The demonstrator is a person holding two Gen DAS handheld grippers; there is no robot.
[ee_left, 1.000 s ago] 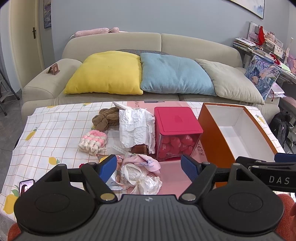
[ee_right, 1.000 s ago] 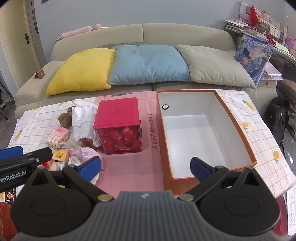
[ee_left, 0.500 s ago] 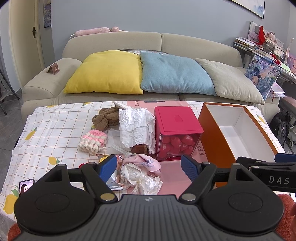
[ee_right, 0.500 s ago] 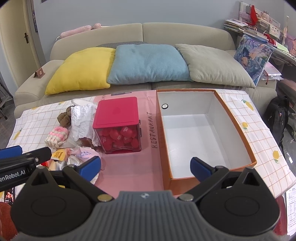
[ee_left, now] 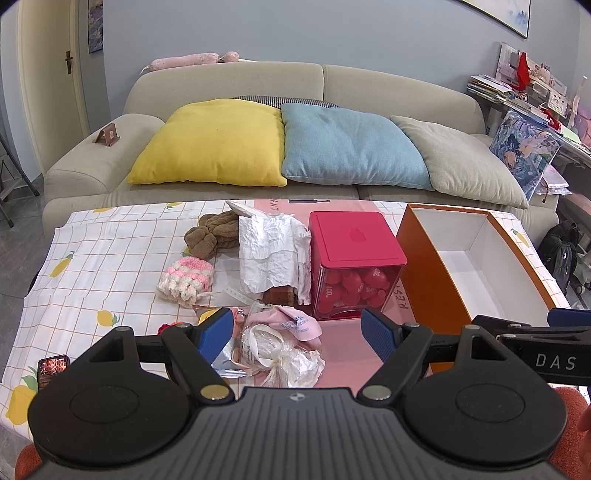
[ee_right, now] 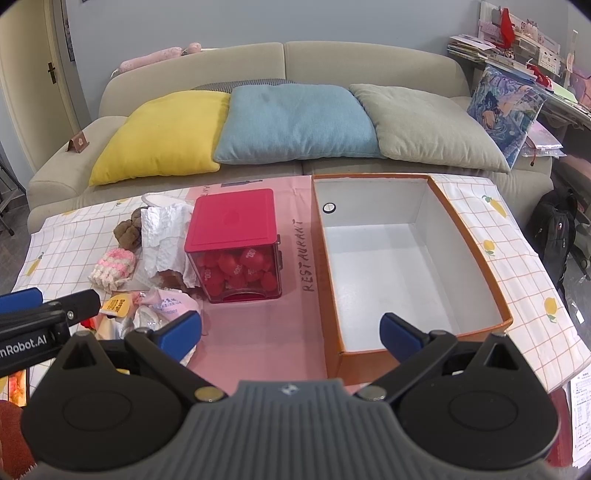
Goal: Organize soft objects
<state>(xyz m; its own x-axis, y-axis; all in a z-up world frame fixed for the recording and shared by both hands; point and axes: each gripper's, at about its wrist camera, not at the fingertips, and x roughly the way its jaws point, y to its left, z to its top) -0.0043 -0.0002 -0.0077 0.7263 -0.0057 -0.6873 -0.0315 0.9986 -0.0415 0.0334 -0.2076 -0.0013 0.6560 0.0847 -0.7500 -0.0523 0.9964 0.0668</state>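
Our left gripper [ee_left: 297, 330] and right gripper [ee_right: 291, 331] look alike: black linkage arms, blue ribbed fingertips [ee_left: 376, 334], silver pivot screws, grey ridged housing. White lettering marks their sides, and orange-red sleeves [ee_right: 11, 435] show at the corners.

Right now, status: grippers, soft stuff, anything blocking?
Left gripper open, right gripper open, both empty. Soft pile on table, orange box empty. Red cube between them.

A beige sofa [ee_left: 229, 85] stands against a pale blue-grey wall [ee_left: 295, 29]. On its seat lie a yellow cushion [ee_left: 210, 142], a blue cushion [ee_left: 347, 144] and a grey-beige cushion [ee_left: 465, 158], side by side. A cream door [ee_left: 48, 74] is at the left. At the right, a cluttered shelf [ee_left: 517, 88] holds papers. A black backpack [ee_right: 557, 229] sits on the floor.
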